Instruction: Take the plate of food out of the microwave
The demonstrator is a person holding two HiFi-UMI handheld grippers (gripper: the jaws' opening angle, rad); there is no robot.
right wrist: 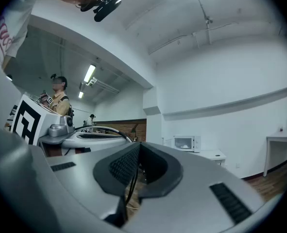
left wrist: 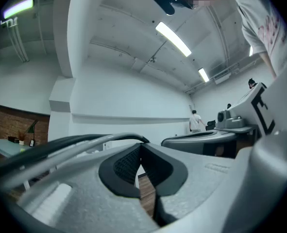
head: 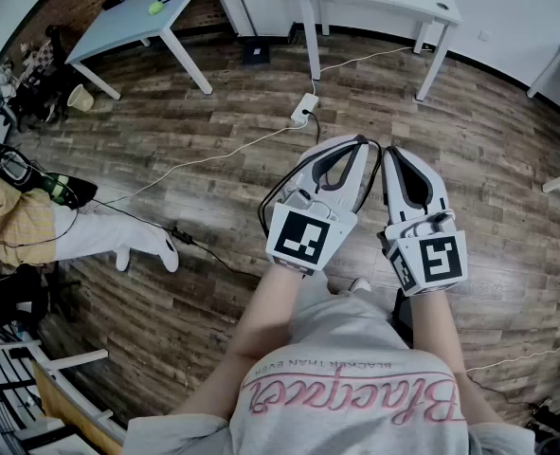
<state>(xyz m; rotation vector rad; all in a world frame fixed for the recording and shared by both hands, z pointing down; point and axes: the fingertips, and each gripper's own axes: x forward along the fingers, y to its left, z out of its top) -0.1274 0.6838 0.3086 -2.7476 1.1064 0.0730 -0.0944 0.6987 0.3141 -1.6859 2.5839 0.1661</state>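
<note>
Left gripper: lower middle of the head view, pointing up the frame over the wooden floor; its 2 jaws are pressed together with nothing between them; in the left gripper view the ribbed pads meet at the tip.
Right gripper: just beside the left one, on its right in the frame, pointing the same way; jaws closed tip to tip and empty; in the right gripper view a dark cable shows through the gap below the pads.
Microwave: small, right of centre in the right gripper view, well apart from both grippers; it stands on a white table against the white wall; its long axis runs across the frame; its windowed front faces the camera.
Plate of food: a pale shape behind the window, inside the microwave; too small to tell its tilt or long axis.
Floor: a white power strip lies in the upper middle of the head view.
</note>
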